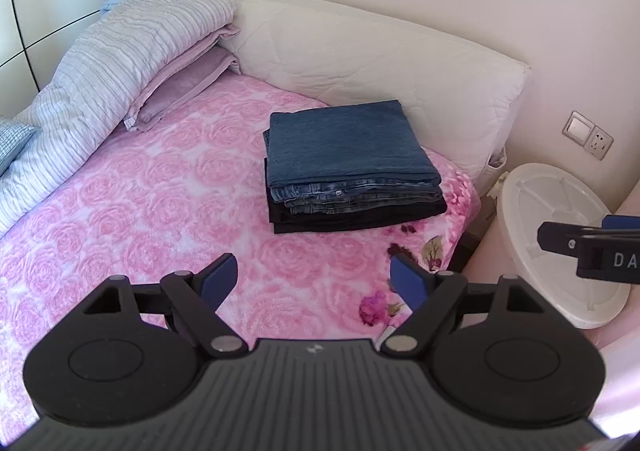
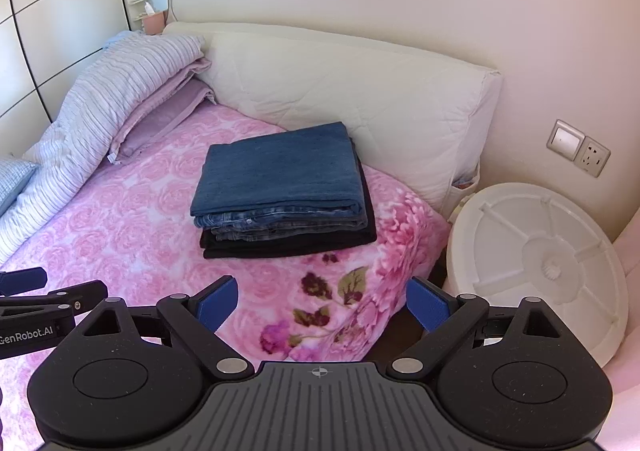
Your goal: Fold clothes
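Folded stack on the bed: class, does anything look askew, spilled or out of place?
Nothing stands out. The folded stack lies neat on the pink blanket, jeans over a black garment, edges roughly aligned.

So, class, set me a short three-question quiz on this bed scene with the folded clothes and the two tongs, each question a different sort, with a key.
1. True or false: the left tongs and the right tongs both hold a garment.
2. Multiple choice: what lies at the bottom of the folded stack? A) a black garment B) a white towel C) a red shirt
3. Fill in: the stack sits on the pink floral ____, near the white headboard cushion.

Key: 1 false, both are open and empty. 2 A, the black garment lies under the blue jeans. 3 blanket.
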Demonstrator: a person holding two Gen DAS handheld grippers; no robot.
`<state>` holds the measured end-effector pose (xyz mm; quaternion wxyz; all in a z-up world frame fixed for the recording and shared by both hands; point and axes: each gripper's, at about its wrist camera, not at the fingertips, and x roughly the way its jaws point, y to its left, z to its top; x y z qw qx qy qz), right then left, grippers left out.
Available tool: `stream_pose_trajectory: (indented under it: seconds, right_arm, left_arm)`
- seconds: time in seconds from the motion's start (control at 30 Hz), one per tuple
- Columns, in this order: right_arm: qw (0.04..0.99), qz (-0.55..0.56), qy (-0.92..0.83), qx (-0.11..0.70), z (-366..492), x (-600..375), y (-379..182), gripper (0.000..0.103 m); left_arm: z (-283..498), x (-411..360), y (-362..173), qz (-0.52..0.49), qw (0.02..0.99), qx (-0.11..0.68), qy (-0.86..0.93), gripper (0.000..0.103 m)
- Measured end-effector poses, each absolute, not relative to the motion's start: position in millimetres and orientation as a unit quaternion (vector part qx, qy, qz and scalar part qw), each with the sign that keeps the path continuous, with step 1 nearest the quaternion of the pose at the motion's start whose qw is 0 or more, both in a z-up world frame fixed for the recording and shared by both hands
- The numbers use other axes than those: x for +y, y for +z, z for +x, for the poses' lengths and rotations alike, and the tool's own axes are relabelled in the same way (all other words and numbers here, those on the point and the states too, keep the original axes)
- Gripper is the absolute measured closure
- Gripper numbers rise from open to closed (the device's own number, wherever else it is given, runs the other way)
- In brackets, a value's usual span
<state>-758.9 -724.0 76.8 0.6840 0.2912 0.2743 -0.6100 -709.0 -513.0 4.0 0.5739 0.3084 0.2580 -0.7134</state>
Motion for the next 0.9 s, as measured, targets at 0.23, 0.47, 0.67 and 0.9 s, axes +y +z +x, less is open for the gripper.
stream_pose_trajectory:
  seconds: [0.23,0.47,0.67,0.9]
  right_arm:
    - [0.685,0.272,-0.615,0.282,-756,-722,79,0.009]
    - [0.689,0.263,-0.61,0.289,-750,-724,78,0.009]
    - [0.691,0.264,-0.605,0.294,-745,-728,75,0.009]
    - [0.691,0.264,-0.602,0.3,-743,-731,73,0.009]
  left_arm:
    - [-715,-513,4,0.311,0.57,0.252,-0.717,0.022]
    - [-717,-516,2,0.311,0.569,0.248,-0.72,0.022]
    - [-716,-518,0,0.315,0.571,0.247,-0.717,0.022]
    - [-712,-518,-3,0.312,0.574,0.251,-0.714,0.021]
